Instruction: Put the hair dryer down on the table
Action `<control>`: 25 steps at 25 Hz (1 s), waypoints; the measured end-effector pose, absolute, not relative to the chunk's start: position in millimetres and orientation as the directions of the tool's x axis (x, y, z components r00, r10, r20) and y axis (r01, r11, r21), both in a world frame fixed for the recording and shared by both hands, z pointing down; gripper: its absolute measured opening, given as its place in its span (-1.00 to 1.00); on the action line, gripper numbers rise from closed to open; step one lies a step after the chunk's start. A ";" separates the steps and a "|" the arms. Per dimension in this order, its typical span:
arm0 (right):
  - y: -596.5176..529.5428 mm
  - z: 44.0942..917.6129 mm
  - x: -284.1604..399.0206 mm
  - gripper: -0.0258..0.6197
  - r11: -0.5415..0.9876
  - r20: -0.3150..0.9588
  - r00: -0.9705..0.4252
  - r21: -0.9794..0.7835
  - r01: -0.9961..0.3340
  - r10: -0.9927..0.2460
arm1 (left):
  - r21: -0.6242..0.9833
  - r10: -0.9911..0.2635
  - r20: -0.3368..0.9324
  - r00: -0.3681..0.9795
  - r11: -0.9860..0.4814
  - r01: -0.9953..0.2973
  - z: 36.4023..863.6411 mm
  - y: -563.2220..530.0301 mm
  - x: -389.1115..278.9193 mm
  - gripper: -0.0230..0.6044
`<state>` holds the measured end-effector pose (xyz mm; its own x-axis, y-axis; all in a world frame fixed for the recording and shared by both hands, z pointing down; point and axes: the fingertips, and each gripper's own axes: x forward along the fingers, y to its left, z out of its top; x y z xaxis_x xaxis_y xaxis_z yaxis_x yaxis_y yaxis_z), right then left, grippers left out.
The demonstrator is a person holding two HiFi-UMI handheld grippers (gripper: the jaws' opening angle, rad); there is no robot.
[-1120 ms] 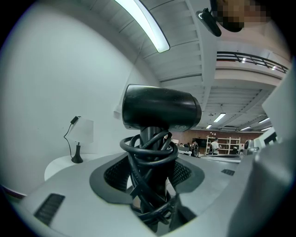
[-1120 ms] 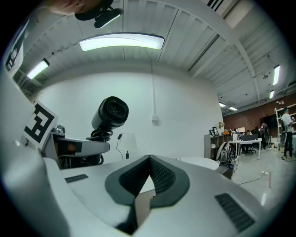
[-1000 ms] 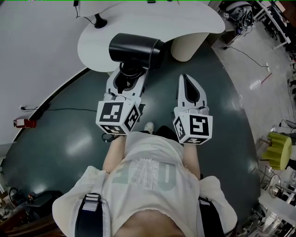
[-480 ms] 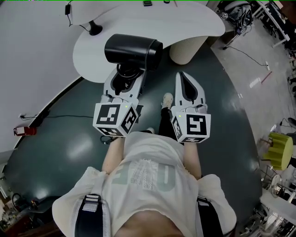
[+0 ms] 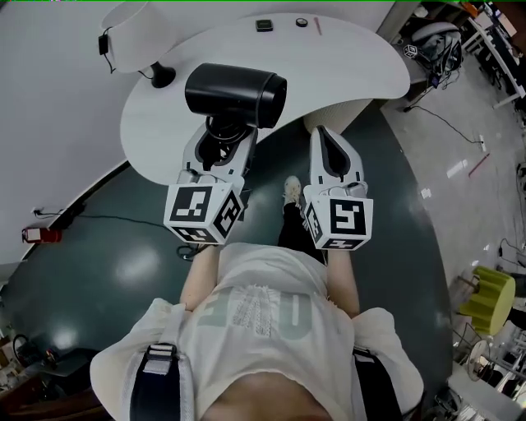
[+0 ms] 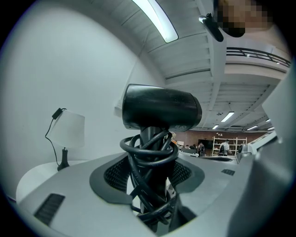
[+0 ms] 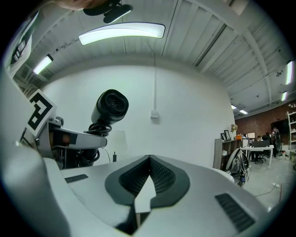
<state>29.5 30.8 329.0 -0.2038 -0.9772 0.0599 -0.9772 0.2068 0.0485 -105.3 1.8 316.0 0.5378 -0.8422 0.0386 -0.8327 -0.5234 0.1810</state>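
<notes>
A white-shaded table lamp with a thin black stem [image 5: 123,20] stands at the far left of the rounded white counter [image 5: 353,62], its dark cord hanging beside it; the left gripper view shows the same lamp [image 6: 67,132] at the left, against the white wall.

Right of the lamp, the left tool [image 5: 222,140] is clamped on the handle of the black hair dryer [image 5: 234,92]. The left gripper view shows this plainly: the dryer [image 6: 162,111] stands upright with its handle down between the jaws of the left tool [image 6: 150,185]. A black power cord [image 6: 148,159] is coiled in loops round the handle, and the ribbed dark pads press in from both sides. From the head view, the barrel lies crosswise over the near edge of the counter, carried by the tool.

Farther right, the right tool [image 5: 322,136] is held level beside the left one, near the counter's near edge. Its jaws are together, pad against pad, with nothing between them [image 7: 148,162]. In its view the hair dryer [image 7: 111,106] shows at the left with one round end of the barrel facing the camera.

On the far part of the counter lie a small black square object [image 5: 264,25] and a small round object [image 5: 302,22].
</notes>
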 end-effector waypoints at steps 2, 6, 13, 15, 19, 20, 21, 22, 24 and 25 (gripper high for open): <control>-1.7 323.6 44.1 -0.91 0.230 0.064 -0.227 0.056 -0.972 -0.972 | 0.179 -0.855 0.032 0.518 -0.505 -0.844 308.8 -26.7 -90.3 -0.20; -75.5 305.8 75.2 -0.91 0.278 0.066 -0.274 0.055 -0.959 -0.959 | 0.180 -0.873 0.012 0.488 -0.478 -0.860 288.7 -92.9 -56.7 -0.20; -179.6 300.4 111.9 -0.91 0.352 0.071 -0.347 0.068 -0.934 -0.935 | 0.186 -0.902 -0.035 0.430 -0.429 -0.884 269.7 -189.1 -13.5 -0.20; -197.8 304.2 118.2 -0.91 0.365 0.073 -0.360 0.067 -0.929 -0.930 | 0.179 -0.909 -0.019 0.416 -0.413 -0.893 272.1 -206.0 -6.0 -0.20; -230.1 309.4 119.8 -0.91 0.385 0.067 -0.382 0.041 -0.922 -0.922 | 0.157 -0.916 0.015 0.401 -0.394 -0.906 279.5 -237.2 -0.8 -0.20; -235.3 309.6 118.2 -0.91 0.389 0.065 -0.386 0.042 -0.920 -0.920 | 0.154 -0.918 0.022 0.397 -0.389 -0.908 281.6 -243.1 -1.7 -0.20; -240.2 308.9 117.0 -0.91 0.393 0.063 -0.390 0.045 -0.919 -0.919 | 0.153 -0.919 0.027 0.394 -0.385 -0.910 283.1 -248.6 -2.7 -0.20; -245.0 307.6 116.5 -0.91 0.393 0.060 -0.390 0.048 -0.918 -0.919 | 0.153 -0.919 0.029 0.393 -0.384 -0.911 283.9 -253.8 -3.2 -0.20; -255.0 304.7 118.0 -0.91 0.385 0.053 -0.383 0.052 -0.921 -0.922 | 0.151 -0.916 0.029 0.399 -0.391 -0.908 283.8 -264.2 -2.5 -0.20; -259.9 303.9 119.2 -0.91 0.379 0.052 -0.376 0.052 -0.924 -0.925 | 0.149 -0.914 0.029 0.405 -0.396 -0.906 283.4 -269.3 -1.6 -0.20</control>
